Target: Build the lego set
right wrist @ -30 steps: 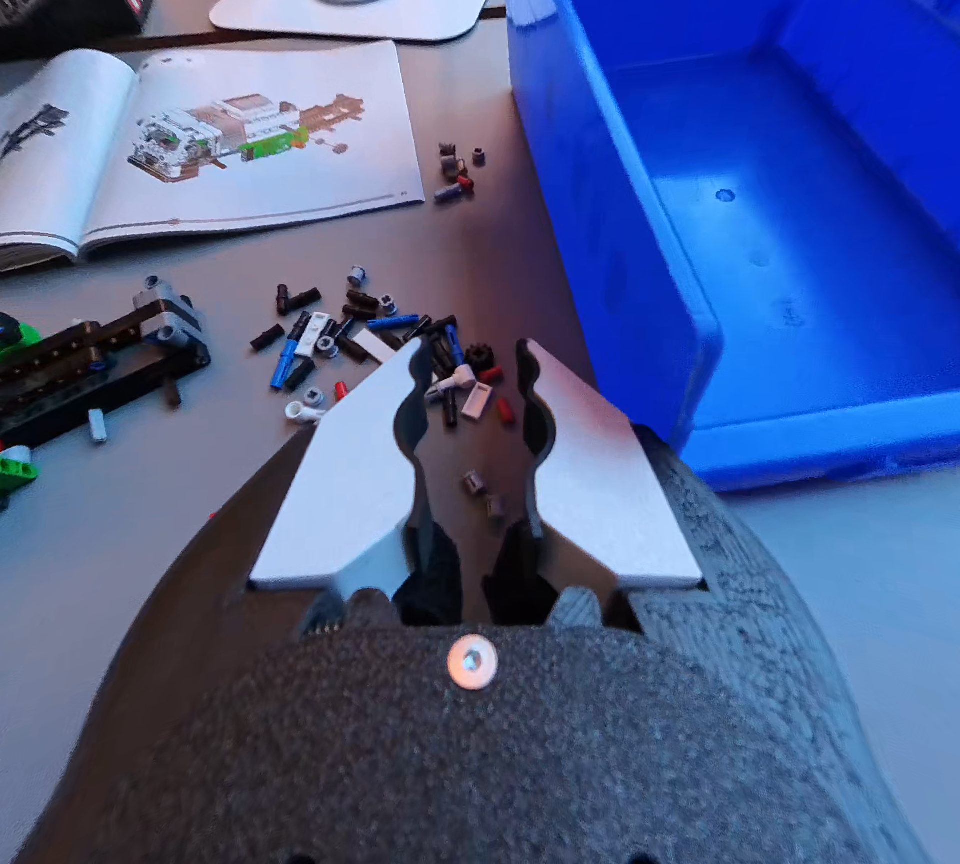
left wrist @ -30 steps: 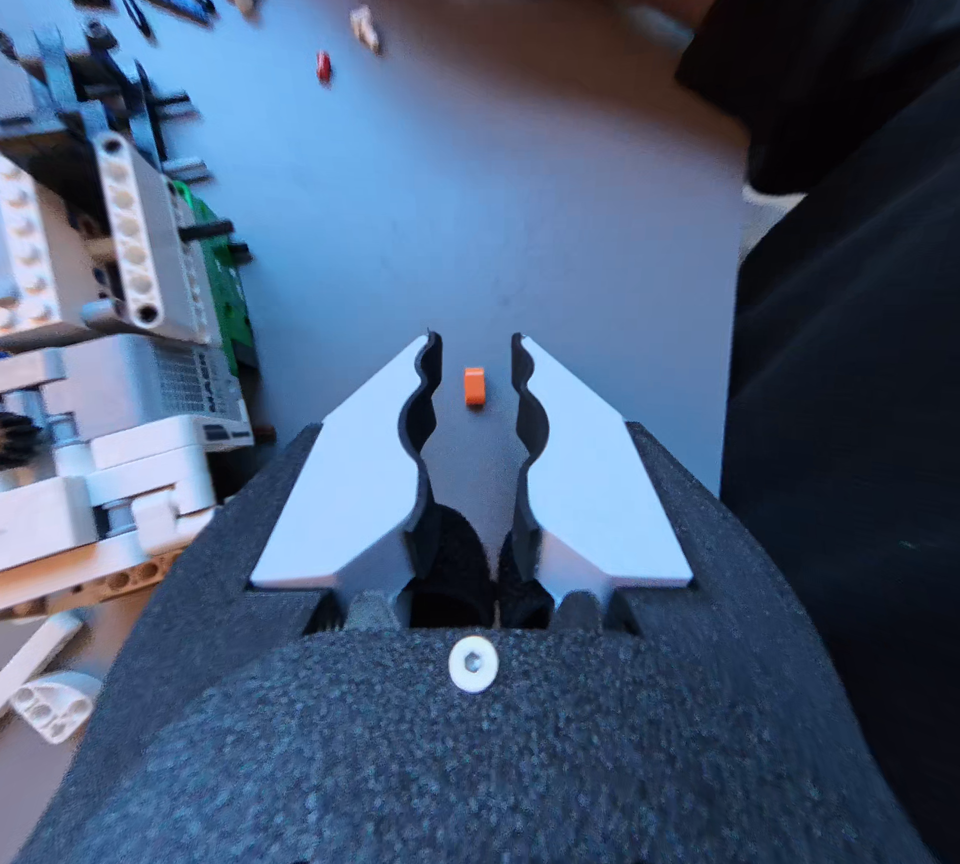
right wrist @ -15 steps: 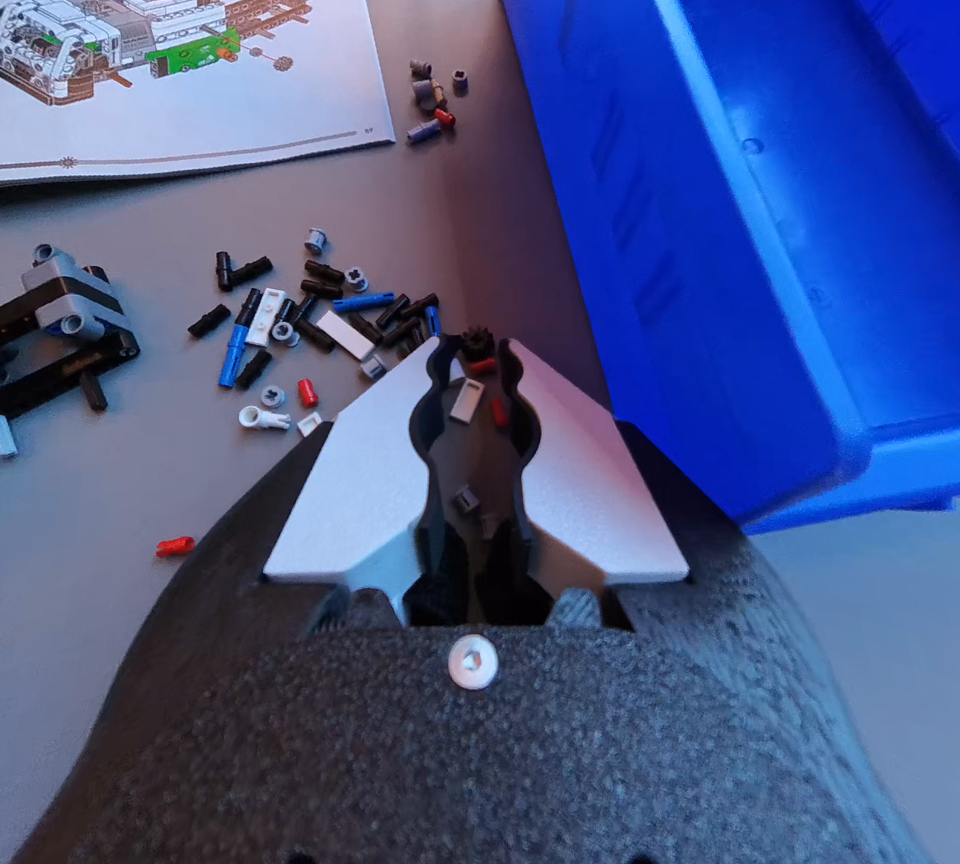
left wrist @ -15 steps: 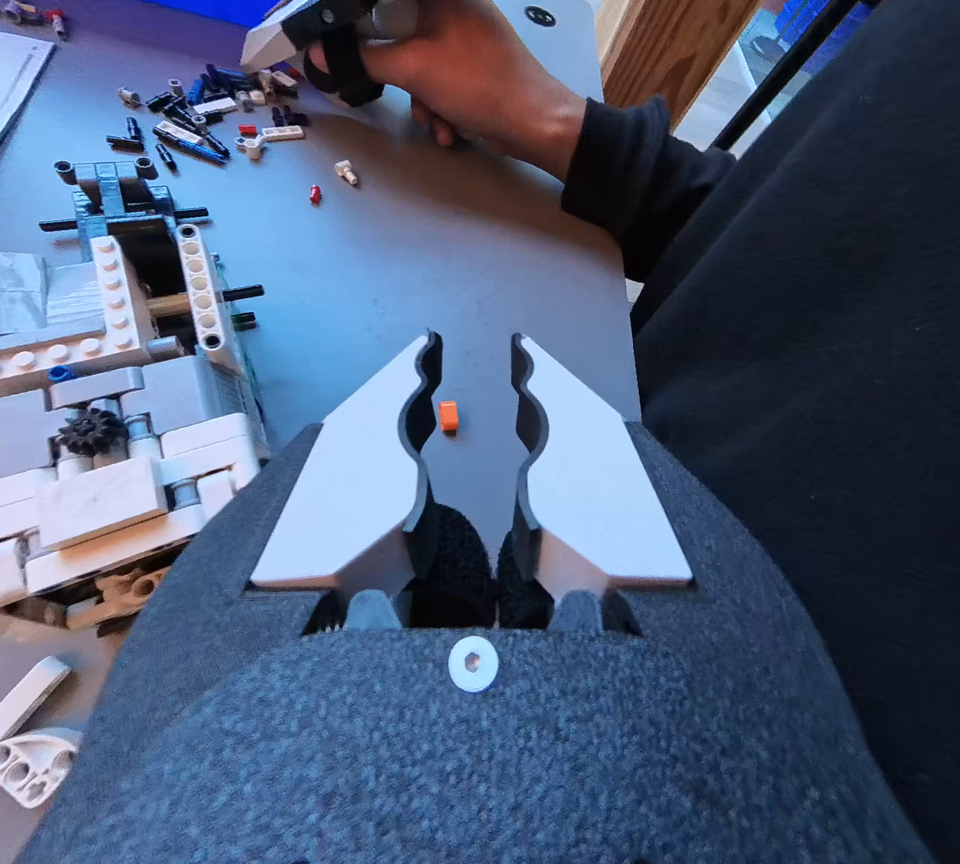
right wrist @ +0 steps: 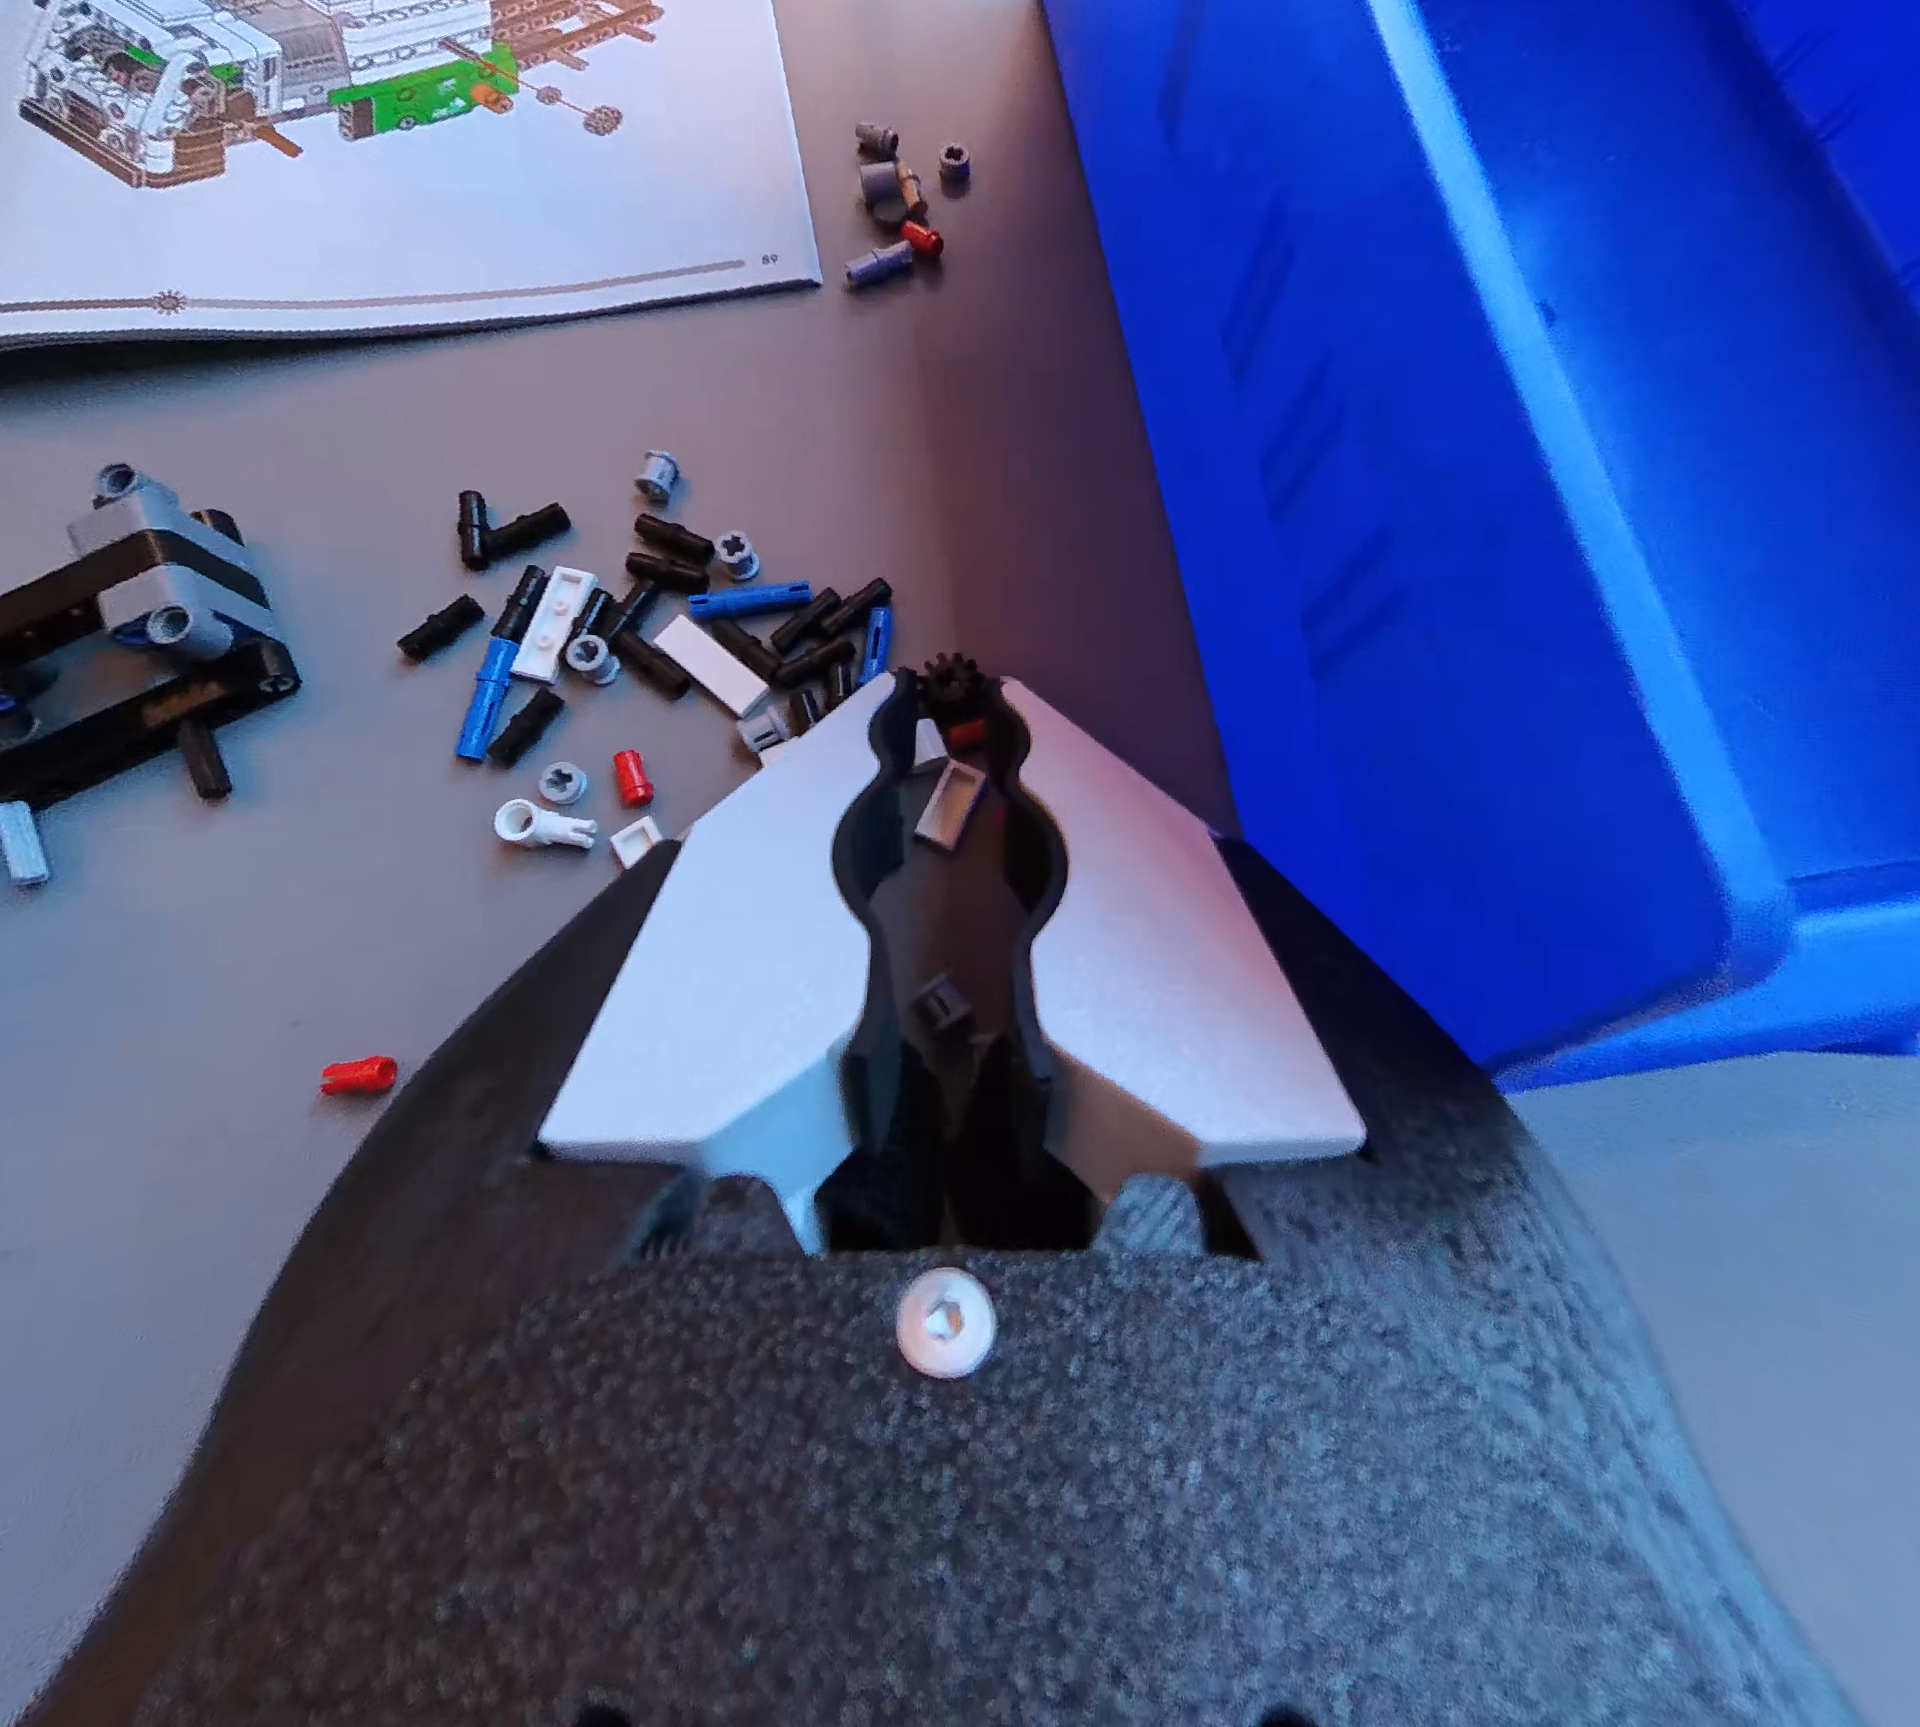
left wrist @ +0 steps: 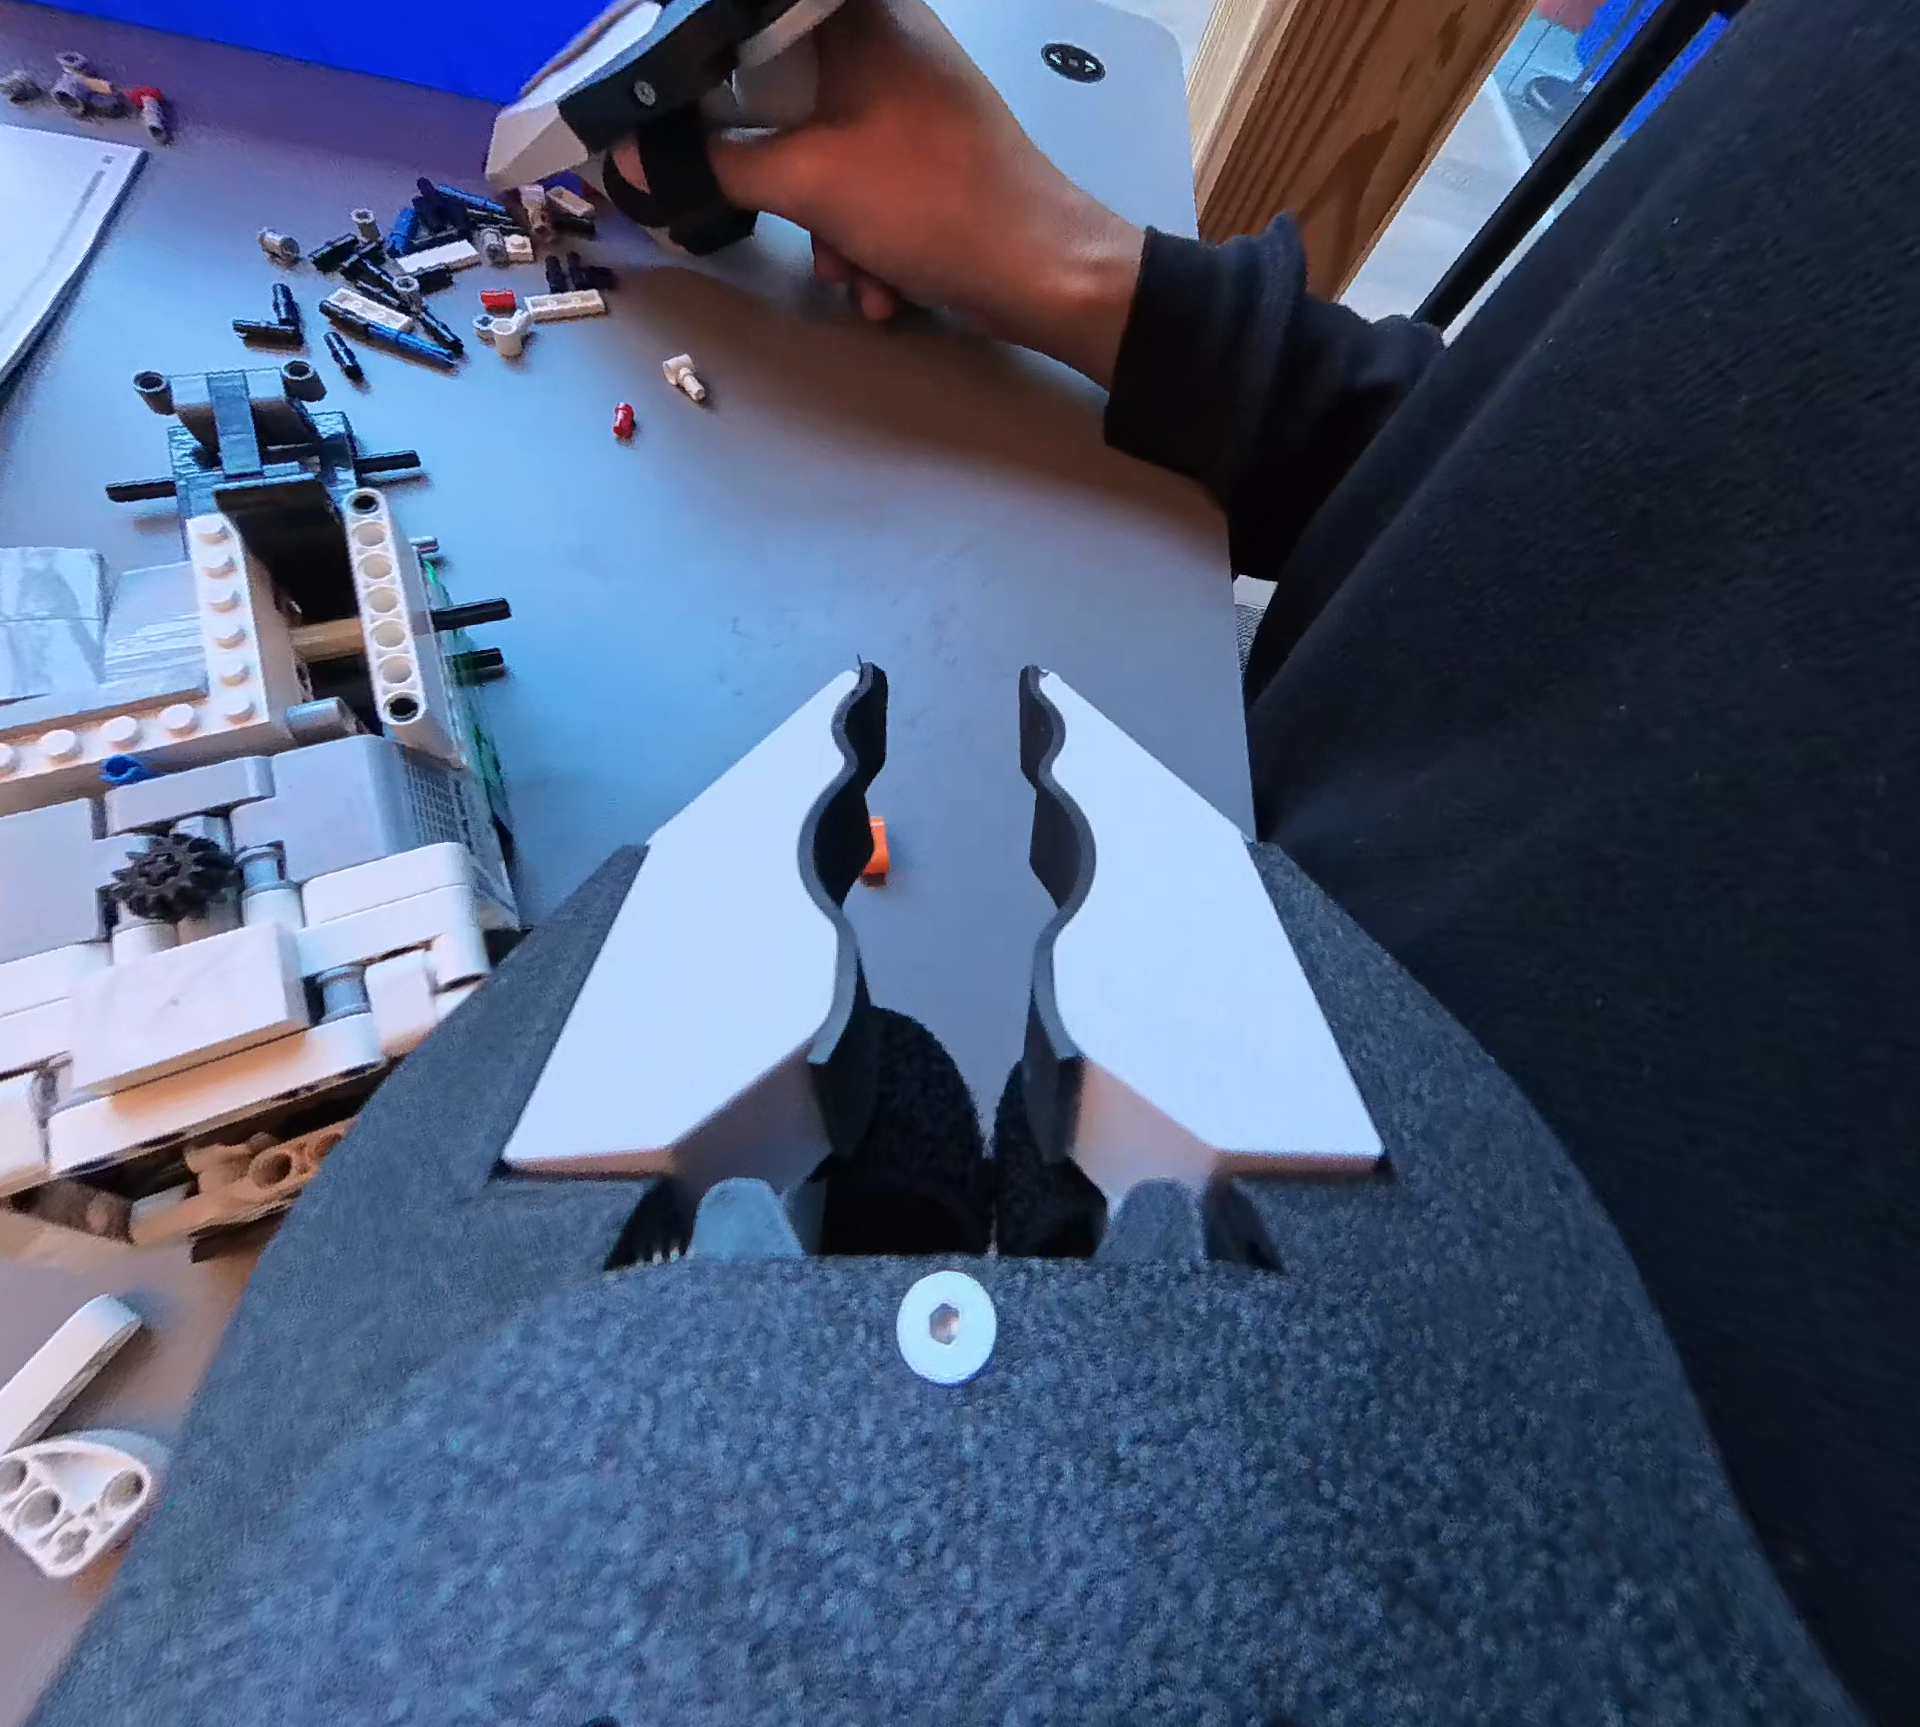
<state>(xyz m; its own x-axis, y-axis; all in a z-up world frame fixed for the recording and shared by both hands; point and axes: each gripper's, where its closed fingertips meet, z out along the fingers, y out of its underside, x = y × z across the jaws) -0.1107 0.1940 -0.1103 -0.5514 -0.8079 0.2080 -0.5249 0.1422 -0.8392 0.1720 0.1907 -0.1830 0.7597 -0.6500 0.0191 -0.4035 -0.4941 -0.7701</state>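
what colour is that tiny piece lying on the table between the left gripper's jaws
Orange. The small piece lies on the grey table; the left wrist view shows it best.

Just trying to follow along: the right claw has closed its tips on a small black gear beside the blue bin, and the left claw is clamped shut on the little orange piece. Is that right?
Not quite. The left claw is open; in the left wrist view the orange piece lies loose on the table between its fingers. The rest holds: the right claw is closed on the black gear beside the blue bin.
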